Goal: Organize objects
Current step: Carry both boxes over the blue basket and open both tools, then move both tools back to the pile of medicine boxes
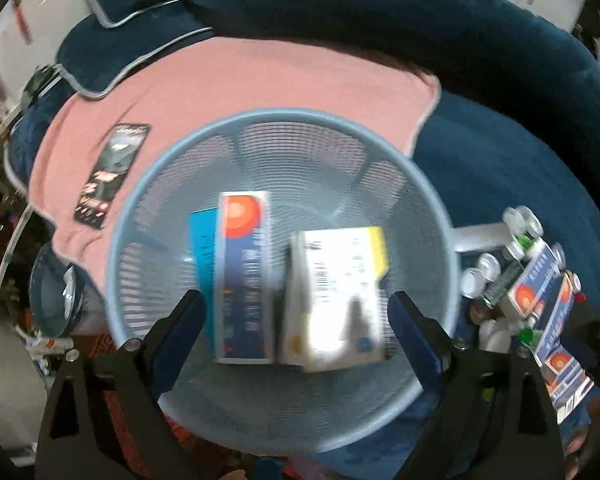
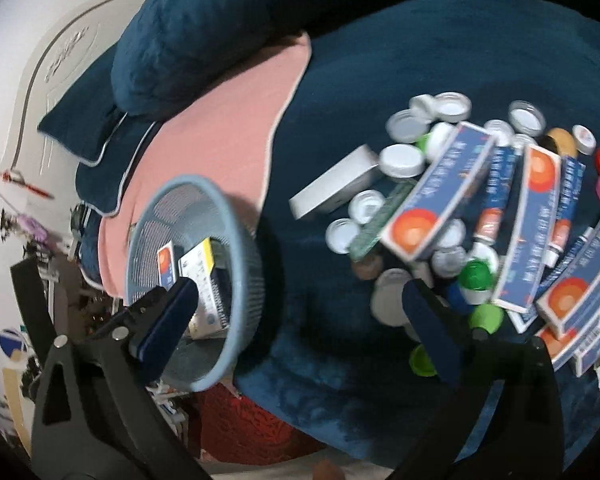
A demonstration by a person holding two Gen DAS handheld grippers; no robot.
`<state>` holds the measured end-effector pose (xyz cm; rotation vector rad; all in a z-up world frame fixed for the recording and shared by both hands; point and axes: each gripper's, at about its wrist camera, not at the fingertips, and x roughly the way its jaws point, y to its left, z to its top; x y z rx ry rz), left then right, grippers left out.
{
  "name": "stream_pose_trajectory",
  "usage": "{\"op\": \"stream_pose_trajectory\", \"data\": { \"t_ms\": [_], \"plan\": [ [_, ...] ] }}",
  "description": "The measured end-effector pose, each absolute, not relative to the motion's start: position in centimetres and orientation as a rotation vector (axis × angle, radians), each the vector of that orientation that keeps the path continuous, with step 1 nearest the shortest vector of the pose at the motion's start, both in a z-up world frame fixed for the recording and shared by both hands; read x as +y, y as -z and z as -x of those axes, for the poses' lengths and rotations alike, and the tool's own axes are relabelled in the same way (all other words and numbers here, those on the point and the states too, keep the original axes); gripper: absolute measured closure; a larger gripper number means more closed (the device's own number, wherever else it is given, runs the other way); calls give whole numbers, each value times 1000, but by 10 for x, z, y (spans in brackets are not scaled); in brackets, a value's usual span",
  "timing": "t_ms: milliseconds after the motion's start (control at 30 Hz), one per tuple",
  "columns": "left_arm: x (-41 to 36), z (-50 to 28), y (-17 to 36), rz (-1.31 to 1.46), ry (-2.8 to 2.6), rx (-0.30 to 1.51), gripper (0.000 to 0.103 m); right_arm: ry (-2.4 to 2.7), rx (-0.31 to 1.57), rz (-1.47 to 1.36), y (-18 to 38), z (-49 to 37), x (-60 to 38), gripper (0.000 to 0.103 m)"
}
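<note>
A light blue mesh basket (image 1: 148, 200) stands on the blue bed. In it lie a blue box with an orange disc (image 1: 244, 276), a white and yellow box (image 1: 336, 296) and a cyan box (image 1: 202, 248). My left gripper (image 1: 296, 332) is open above the basket, jaws wide, holding nothing. In the right wrist view the basket (image 2: 244, 256) is at left. A pile of blue and orange boxes (image 2: 432, 200), tubes (image 2: 496, 196) and bottle caps (image 2: 402, 160) lies at right. My right gripper (image 2: 300, 312) is open and empty above the bedcover between basket and pile.
A pink cloth (image 1: 260, 84) lies behind the basket with a dark phone (image 1: 112, 176) on it. A dark blue pillow (image 1: 112, 56) and a rolled blue blanket (image 1: 380, 12) lie further back. A flat white box (image 2: 336, 186) lies beside the pile. The pile also shows in the left wrist view (image 1: 532, 284).
</note>
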<state>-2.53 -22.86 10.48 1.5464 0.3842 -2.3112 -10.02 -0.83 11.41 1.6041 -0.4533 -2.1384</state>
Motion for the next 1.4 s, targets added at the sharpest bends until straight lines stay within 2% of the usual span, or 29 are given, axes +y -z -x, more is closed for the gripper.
{"op": "stream_pose_trajectory", "data": {
  "t_ms": [400,533,700,867,933,1000,1133,1167,1300,1400],
  "plan": [
    [-132,100,-116,-1617,2622,83,10,2199,-578,-1627,-109,114,65,0],
    [-105,131,-98,-1740,2670,-43,10,2223,-549,-1626,-111,124,85,0],
    [-83,156,-66,-1866,2631,-233,19,2246,-600,-1649,-107,137,114,0],
    [-74,175,-42,-1931,2593,-300,19,2216,-646,-1646,-105,144,125,0],
    [-72,176,-36,-1952,2590,-312,23,2210,-630,-1646,-105,147,124,0],
    [-71,181,-29,-1993,2569,-290,46,2204,-611,-1654,-103,149,122,0],
    [-88,184,-29,-1988,2530,-139,57,2201,-551,-1674,-100,156,115,0],
    [-94,185,-31,-1974,2519,-80,63,2204,-534,-1673,-100,158,112,0],
    [-102,185,-36,-1946,2526,15,67,2173,-547,-1656,-96,163,98,0],
    [-101,186,-31,-1970,2518,5,63,2112,-613,-1675,-84,166,85,0]
  ]
}}
